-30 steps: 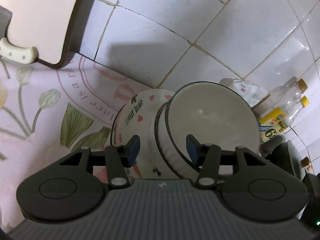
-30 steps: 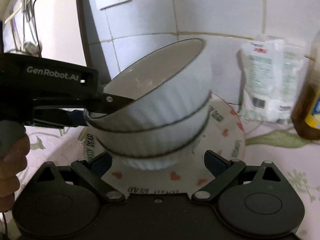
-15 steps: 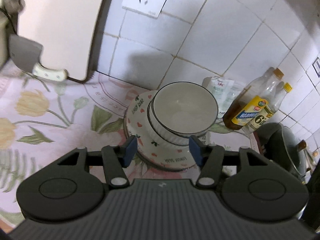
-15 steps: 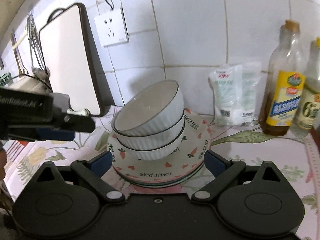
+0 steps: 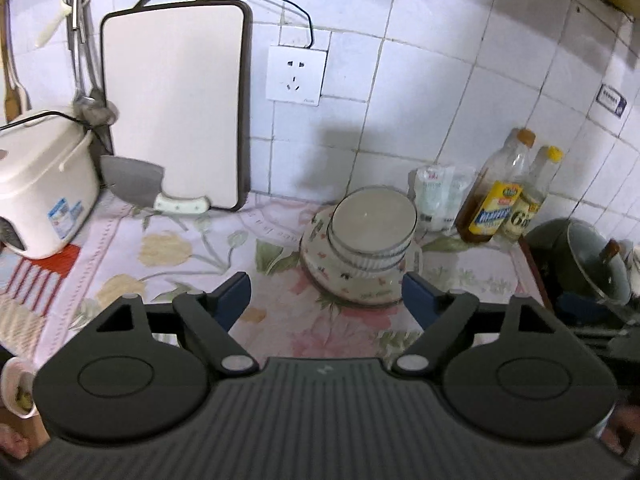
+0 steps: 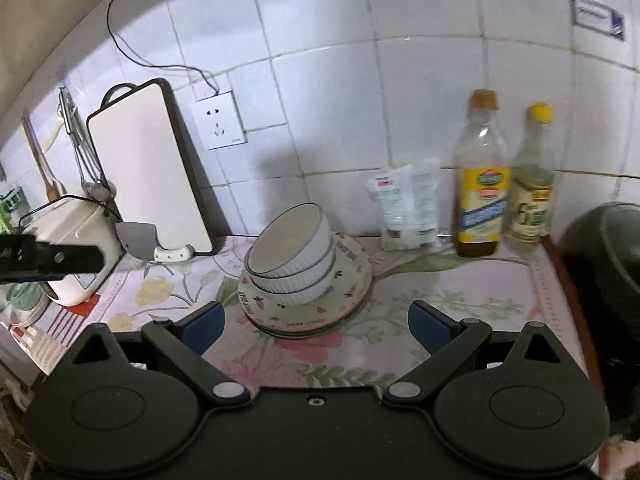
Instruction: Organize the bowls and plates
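Left wrist view shows how far I have backed off: half a second ago my left gripper (image 5: pixel 326 294) hung close over the bowls (image 5: pixel 372 236), and now they sit well beyond its fingertips. Its jaws have also gone from narrowly apart to spread wide, holding nothing. My right gripper (image 6: pixel 316 326) has backed away too, jaws spread as before and empty.

Those bowls are nested and lean toward the left, resting on the plates (image 6: pixel 308 312), which carry hearts and lettering. That stack has stayed in place, far on the cloth (image 5: pixel 180 248), close to the wall (image 5: pixel 420 92).

A floral cloth covers the counter. At far left stands a cooker (image 5: pixel 40 184), with a board (image 5: pixel 172 100) leaning on the white-tiled wall beside it and a cleaver (image 5: pixel 148 190) propped at its foot. A socket (image 5: pixel 296 75) with a black cord sits above. Right of the stack are a packet (image 6: pixel 406 208) and two bottles (image 6: pixel 482 184), then a dark pot (image 5: pixel 580 264) at the right edge. Utensils (image 5: pixel 82 40) hang at upper left.
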The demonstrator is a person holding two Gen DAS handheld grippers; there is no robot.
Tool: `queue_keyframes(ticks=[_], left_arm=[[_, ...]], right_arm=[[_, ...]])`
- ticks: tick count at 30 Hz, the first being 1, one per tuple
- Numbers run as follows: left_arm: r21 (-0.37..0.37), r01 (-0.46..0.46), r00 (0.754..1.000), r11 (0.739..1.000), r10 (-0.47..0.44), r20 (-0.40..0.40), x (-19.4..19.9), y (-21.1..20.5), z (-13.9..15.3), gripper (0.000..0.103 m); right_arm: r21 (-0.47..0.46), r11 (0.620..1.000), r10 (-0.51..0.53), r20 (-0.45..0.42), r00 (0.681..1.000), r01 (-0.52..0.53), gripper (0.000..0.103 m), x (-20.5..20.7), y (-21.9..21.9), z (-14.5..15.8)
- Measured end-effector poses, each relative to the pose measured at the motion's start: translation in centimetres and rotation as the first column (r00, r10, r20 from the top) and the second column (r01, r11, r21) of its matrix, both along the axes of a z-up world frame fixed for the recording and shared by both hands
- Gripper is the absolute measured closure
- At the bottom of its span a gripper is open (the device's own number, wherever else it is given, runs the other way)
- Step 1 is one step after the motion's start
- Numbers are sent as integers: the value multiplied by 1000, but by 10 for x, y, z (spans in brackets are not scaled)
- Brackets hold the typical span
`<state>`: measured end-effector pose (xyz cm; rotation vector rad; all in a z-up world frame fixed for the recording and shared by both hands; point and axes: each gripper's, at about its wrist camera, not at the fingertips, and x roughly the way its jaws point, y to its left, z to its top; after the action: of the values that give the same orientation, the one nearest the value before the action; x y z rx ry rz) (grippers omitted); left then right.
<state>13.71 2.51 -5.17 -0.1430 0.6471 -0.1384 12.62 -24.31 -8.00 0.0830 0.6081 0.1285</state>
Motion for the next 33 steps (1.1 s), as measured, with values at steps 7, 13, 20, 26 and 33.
queue_keyframes(ticks=[7, 13, 20, 26, 33], left_arm=[[108, -9, 999, 994, 13, -38, -33, -9, 1, 16], [146, -6, 999, 989, 13, -50, -54, -16, -1, 16], [184, 48, 999, 982, -44, -25, -79, -34, 1, 16], [188, 53, 998, 981, -46, -43, -93, -40, 1, 15], [219, 18, 999, 976, -7, -49, -104, -39, -4, 9]], right_arm=[[-87, 991, -99, -20, 995, 97, 3, -40, 1, 22], [-106, 983, -151, 12, 988, 151, 3, -76, -1, 34], [-44, 985, -170, -15, 985, 169, 3, -111, 1, 44], [-119, 978, -170, 35, 985, 173, 3, -134, 16, 49], [-130, 974, -181, 52, 982, 186, 3, -151, 24, 49]])
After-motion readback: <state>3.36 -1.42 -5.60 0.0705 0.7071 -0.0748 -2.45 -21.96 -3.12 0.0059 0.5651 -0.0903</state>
